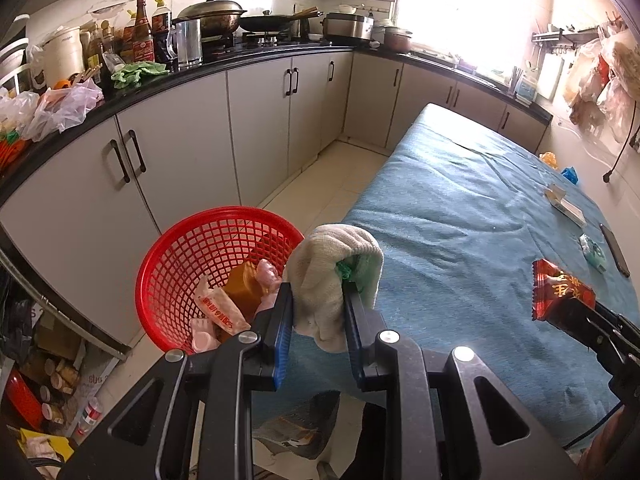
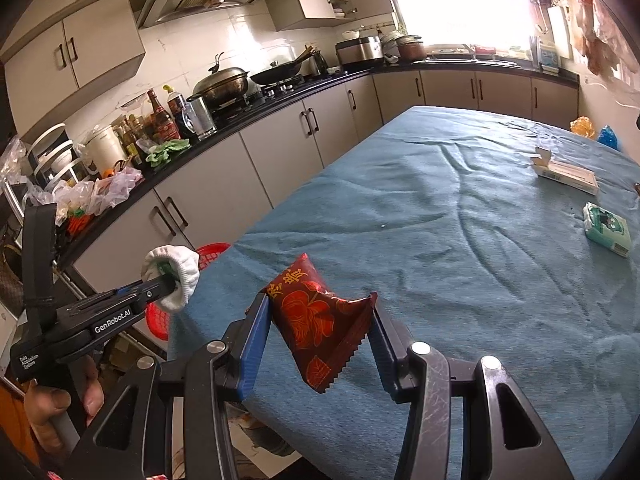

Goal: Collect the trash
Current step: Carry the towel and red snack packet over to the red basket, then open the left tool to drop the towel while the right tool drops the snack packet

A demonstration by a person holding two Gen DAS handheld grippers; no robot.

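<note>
My left gripper (image 1: pixel 318 300) is shut on a white knit glove (image 1: pixel 328 276) with green inside, held over the table's near-left corner, right beside the red mesh basket (image 1: pixel 180 256). The basket stands off the table's left edge and holds several wrappers. In the right wrist view the glove (image 2: pixel 176 276) sits in front of the basket (image 2: pixel 212 254). My right gripper (image 2: pixel 318 320) is shut on a dark red snack wrapper (image 2: pixel 316 320), held above the blue tablecloth (image 2: pixel 440 220). The wrapper also shows in the left wrist view (image 1: pixel 560 294).
On the cloth at the right lie a white carton (image 2: pixel 568 174), a green tissue pack (image 2: pixel 606 230), a phone (image 1: pixel 614 250), and orange (image 2: pixel 582 126) and blue (image 2: pixel 608 136) wrappers at the far end. A cluttered kitchen counter (image 1: pixel 240 64) runs along the left.
</note>
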